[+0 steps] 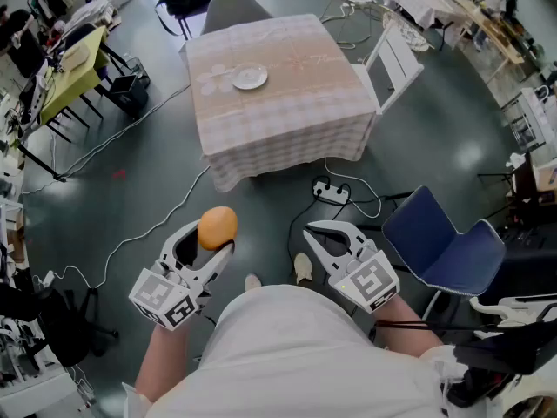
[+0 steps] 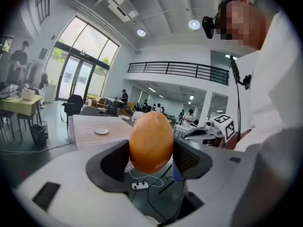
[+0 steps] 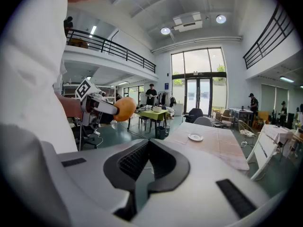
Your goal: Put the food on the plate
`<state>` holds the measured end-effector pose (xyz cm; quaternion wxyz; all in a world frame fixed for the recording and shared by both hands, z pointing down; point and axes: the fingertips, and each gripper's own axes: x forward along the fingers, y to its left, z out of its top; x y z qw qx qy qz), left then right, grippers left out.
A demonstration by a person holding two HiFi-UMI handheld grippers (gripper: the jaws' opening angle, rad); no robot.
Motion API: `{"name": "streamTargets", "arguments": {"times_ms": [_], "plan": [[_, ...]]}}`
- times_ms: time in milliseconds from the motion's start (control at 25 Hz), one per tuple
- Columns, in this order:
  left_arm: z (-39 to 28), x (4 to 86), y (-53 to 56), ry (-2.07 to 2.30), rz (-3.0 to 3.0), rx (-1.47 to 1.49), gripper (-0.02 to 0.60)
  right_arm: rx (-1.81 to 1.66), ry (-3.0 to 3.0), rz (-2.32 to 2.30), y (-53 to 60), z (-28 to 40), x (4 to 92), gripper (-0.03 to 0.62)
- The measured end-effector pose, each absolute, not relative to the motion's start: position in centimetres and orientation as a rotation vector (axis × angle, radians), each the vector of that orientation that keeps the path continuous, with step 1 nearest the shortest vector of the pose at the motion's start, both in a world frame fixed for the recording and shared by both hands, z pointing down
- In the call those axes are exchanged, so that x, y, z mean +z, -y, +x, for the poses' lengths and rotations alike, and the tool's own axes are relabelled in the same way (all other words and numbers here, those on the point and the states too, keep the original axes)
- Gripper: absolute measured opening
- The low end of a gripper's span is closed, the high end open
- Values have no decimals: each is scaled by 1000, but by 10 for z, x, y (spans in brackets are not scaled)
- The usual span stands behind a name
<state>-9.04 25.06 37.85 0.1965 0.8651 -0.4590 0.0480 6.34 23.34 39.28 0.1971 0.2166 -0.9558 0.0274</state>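
Observation:
An orange egg-shaped piece of food [image 1: 218,227] sits between the jaws of my left gripper [image 1: 209,244], which is shut on it; it fills the middle of the left gripper view as the food [image 2: 151,142]. The right gripper view shows the same food [image 3: 125,109] at the left. My right gripper [image 1: 320,233] is shut and empty, held beside the left one above the floor. A small white plate [image 1: 249,77] lies on the cloth-covered table [image 1: 287,94] well ahead of both grippers, the plate [image 2: 101,131] and the plate [image 3: 195,137] small in the gripper views.
A blue chair [image 1: 444,246] stands at the right and a white folding chair [image 1: 393,64] leans by the table. A power strip [image 1: 331,192] and cables lie on the floor between me and the table. A yellow-green table [image 1: 70,72] stands at the left. People stand far off.

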Motion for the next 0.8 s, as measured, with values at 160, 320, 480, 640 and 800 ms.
{"name": "streamTargets", "arguments": {"times_ms": [160, 320, 480, 640, 800], "plan": [[-130, 375, -255, 1322, 2391, 75, 304, 33, 2662, 674, -241, 51, 393, 12], [-140, 373, -274, 1297, 2435, 69, 304, -12, 2615, 800, -248, 57, 386, 12], [-150, 384, -296, 1246, 2434, 43, 304, -33, 2563, 931, -247, 64, 379, 12], [-167, 397, -317, 1208, 2442, 47, 304, -13, 2537, 966, -259, 49, 380, 12], [-179, 407, -326, 1190, 2432, 49, 304, -18, 2550, 950, -275, 24, 383, 15]]}}
